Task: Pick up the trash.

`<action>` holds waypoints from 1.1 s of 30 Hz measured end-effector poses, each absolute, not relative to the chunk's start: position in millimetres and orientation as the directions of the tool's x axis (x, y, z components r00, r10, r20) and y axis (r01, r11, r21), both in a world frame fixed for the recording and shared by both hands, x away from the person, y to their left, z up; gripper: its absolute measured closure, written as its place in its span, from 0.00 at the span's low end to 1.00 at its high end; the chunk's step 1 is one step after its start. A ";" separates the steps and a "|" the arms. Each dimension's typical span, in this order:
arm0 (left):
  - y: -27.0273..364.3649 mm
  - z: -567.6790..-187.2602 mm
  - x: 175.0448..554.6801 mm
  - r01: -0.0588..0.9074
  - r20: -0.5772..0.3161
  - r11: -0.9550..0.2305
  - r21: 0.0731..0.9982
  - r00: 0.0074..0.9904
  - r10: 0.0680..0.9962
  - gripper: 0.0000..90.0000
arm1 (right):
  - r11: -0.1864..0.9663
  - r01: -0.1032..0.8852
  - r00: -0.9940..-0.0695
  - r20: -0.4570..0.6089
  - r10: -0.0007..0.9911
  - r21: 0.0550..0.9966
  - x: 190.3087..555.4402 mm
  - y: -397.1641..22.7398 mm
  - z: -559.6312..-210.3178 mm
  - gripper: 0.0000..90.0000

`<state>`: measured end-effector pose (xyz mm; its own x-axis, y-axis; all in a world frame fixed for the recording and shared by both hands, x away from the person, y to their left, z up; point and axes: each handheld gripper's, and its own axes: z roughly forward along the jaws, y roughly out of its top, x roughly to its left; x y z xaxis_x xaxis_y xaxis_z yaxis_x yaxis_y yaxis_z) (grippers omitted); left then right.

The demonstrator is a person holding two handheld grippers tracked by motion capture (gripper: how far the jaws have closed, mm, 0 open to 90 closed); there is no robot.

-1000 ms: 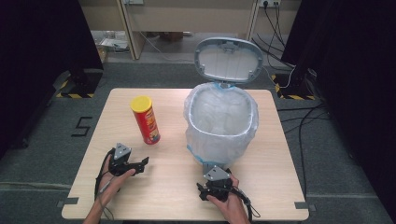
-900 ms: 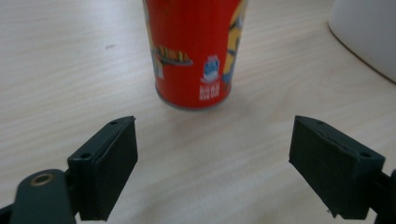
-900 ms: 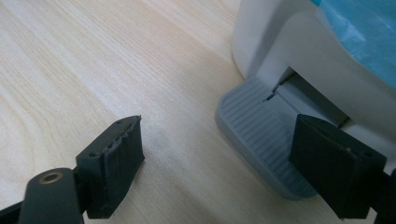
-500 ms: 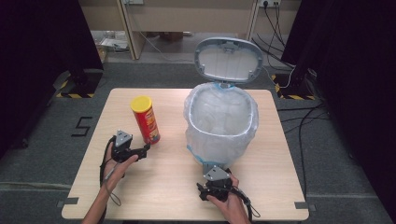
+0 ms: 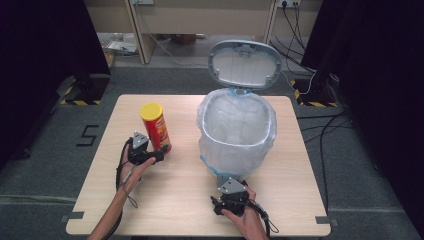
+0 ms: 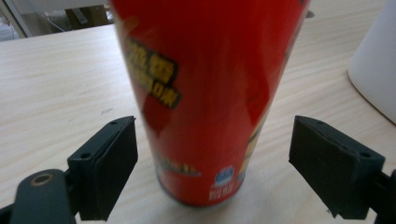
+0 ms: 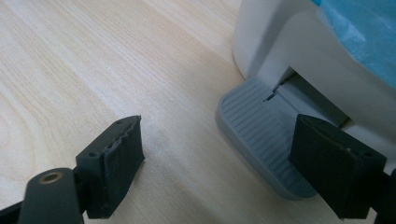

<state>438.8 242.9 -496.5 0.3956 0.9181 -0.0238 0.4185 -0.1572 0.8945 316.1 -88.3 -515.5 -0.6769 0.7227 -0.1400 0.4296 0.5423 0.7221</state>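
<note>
- Two hand-held grippers work at a wooden table (image 5: 175, 200), with a red crisp can (image 5: 156, 127) standing upright left of centre and a lined pedal bin (image 5: 237, 132) to its right, lid raised at the far side.
- Left gripper (image 5: 159, 154): jaws open and set to either side of the can's lower body. In the left gripper view the can (image 6: 210, 93) stands between the pads with a clear gap on each side, so nothing is held.
- Right gripper (image 5: 220, 204): near the table's front edge, just in front of the bin. In the right gripper view its jaws stand wide apart, holding nothing, above the bin's grey foot pedal (image 7: 259, 130).
- Handling, judged: the can is a tall, narrow, stiff tube, probably light, with a glossy, fairly slippery wrapper; it would tip easily if nudged off-centre, and a hard squeeze could dent the wall.
- Grip point, judged: across the round body, pads square on opposite sides. The present low hold leaves the can top-heavy; a hold nearer mid-height would carry it more steadily.
</note>
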 end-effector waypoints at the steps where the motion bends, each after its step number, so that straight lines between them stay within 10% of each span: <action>1: 241.7 -497.2 441.1 0.410 -0.017 -0.160 0.898 0.396 0.918 0.16 | 0.543 0.428 -0.678 -0.141 0.722 0.723 316.0 -88.5 -515.6 0.19; 33: 238.3 -479.5 444.8 0.399 -0.040 -0.150 0.905 0.430 0.902 0.27 | 0.545 0.424 -0.681 -0.142 0.718 0.723 316.2 -88.8 -515.7 0.19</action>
